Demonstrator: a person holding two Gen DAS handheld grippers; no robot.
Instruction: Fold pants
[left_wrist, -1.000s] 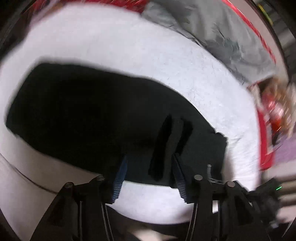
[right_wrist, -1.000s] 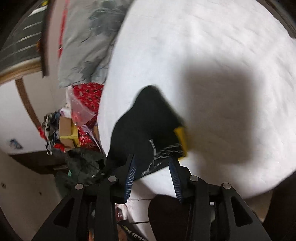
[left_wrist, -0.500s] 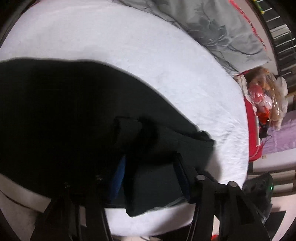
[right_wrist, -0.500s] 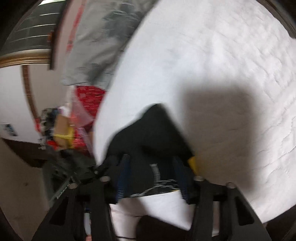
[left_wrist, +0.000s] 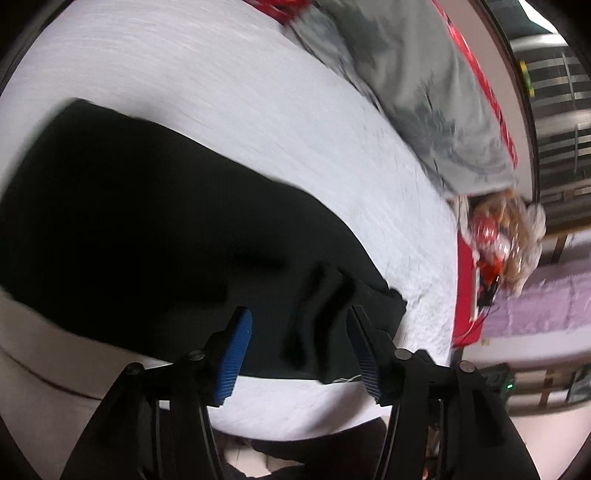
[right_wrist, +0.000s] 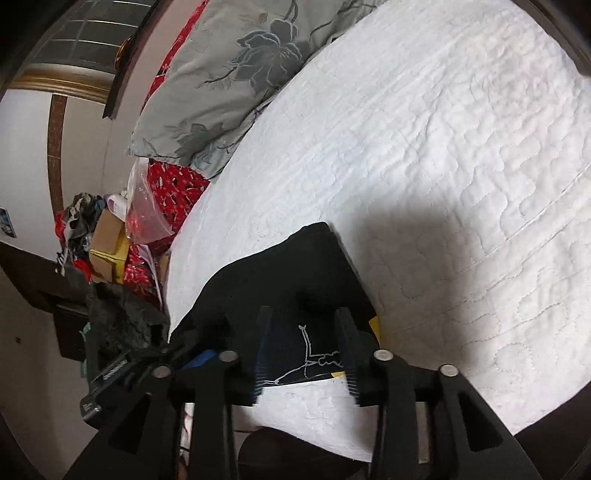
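Black pants (left_wrist: 155, 221) lie on the white bed (left_wrist: 229, 110). Left tongs (left_wrist: 299, 343), closed half a second ago, now gape, fabric released. Right tongs (right_wrist: 304, 352) straddle the hem; grip uncertain.

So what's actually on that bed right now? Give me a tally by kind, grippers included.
Black pants: 1
White quilted bedcover: 1
Grey floral pillow: 1
Handheld grippers: 2, the left gripper and the right gripper, both open at the pants' near edge
Total: 5
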